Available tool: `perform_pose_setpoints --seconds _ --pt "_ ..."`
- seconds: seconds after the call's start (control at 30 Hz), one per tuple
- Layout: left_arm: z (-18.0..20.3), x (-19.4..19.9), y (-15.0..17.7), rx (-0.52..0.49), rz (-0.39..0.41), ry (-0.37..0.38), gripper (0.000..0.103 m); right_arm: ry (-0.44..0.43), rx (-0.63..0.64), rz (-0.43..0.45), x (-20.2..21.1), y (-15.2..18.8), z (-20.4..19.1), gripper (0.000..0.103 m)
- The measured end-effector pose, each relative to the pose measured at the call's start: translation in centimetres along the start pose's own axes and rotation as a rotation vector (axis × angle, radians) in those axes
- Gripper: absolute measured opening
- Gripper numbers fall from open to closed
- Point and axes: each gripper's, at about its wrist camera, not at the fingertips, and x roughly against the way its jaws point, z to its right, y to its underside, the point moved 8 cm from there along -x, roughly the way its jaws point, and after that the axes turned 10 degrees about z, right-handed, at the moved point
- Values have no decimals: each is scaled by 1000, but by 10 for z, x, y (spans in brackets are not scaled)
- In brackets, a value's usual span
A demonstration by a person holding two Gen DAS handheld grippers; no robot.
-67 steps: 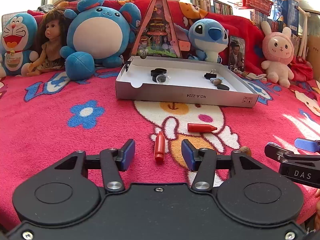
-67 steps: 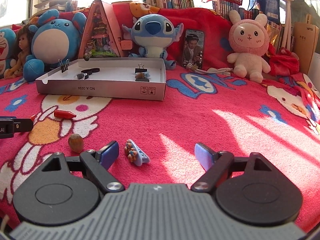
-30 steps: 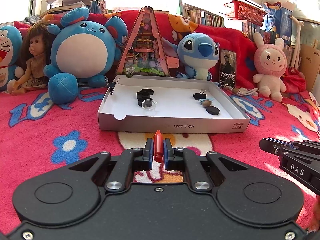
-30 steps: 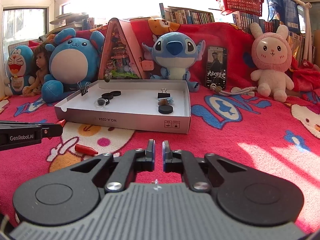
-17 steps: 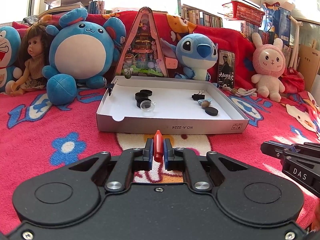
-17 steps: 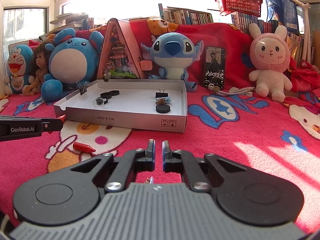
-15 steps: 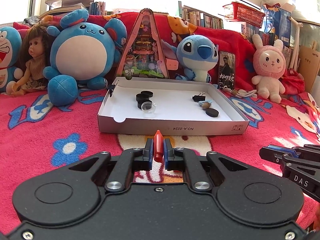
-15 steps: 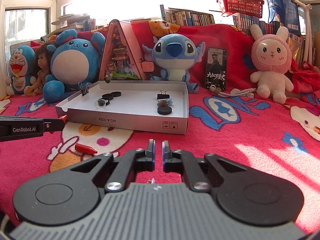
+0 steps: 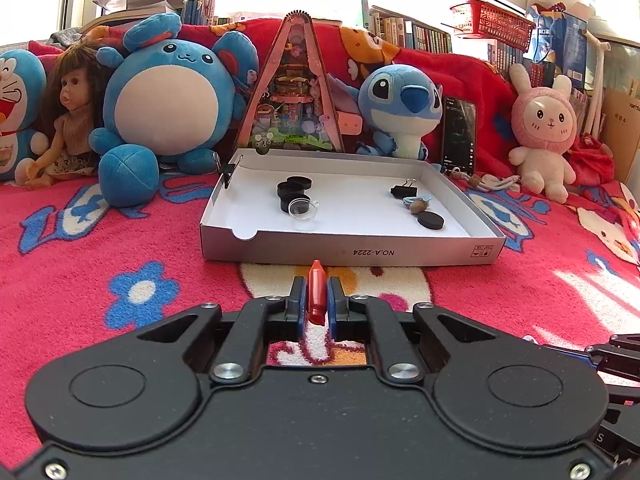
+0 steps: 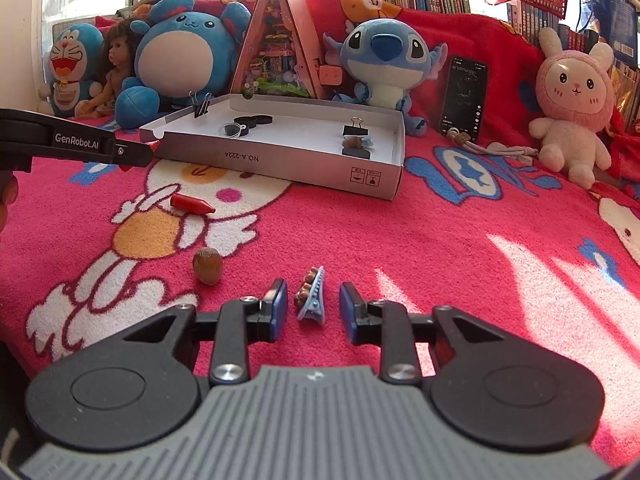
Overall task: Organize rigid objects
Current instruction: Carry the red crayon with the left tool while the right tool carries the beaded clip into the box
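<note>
My left gripper point(image 9: 316, 300) is shut on a red crayon point(image 9: 316, 294) and holds it just in front of the white cardboard box point(image 9: 352, 252). It also shows in the right wrist view point(image 10: 148, 152), near the box's left corner. My right gripper point(image 10: 313, 310) is open, low over the blanket, with a blue hair clip point(image 10: 311, 300) lying between its fingers. A second red crayon point(image 10: 190, 203) and a brown nut point(image 10: 207, 266) lie on the blanket to its left. The box point(image 10: 280, 158) holds black caps point(image 9: 294, 190), a clear lid point(image 9: 303, 209), a binder clip point(image 9: 404, 191) and a black disc point(image 9: 430, 221).
Plush toys, a doll point(image 9: 70, 128) and a triangular toy house point(image 9: 294, 92) line the back behind the box. A phone point(image 10: 466, 96) leans against the red cushion, and a pink rabbit point(image 10: 572, 100) sits at the right. A pink cartoon blanket covers the surface.
My right gripper has opened and dropped low, and the blue hair clip now lies between its fingers. My left gripper stays shut on the red crayon, a little closer to the box.
</note>
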Motion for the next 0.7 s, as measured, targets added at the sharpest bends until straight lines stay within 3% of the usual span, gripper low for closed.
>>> perform_pose_setpoints --seconds 0.23,0.7 --pt "1 -7 -12 1 19 7 10 36 -69 50 -5 -20 13 19" --pt "-7 -50 -51 40 28 28 10 56 -89 155 -43 -82 28 19"
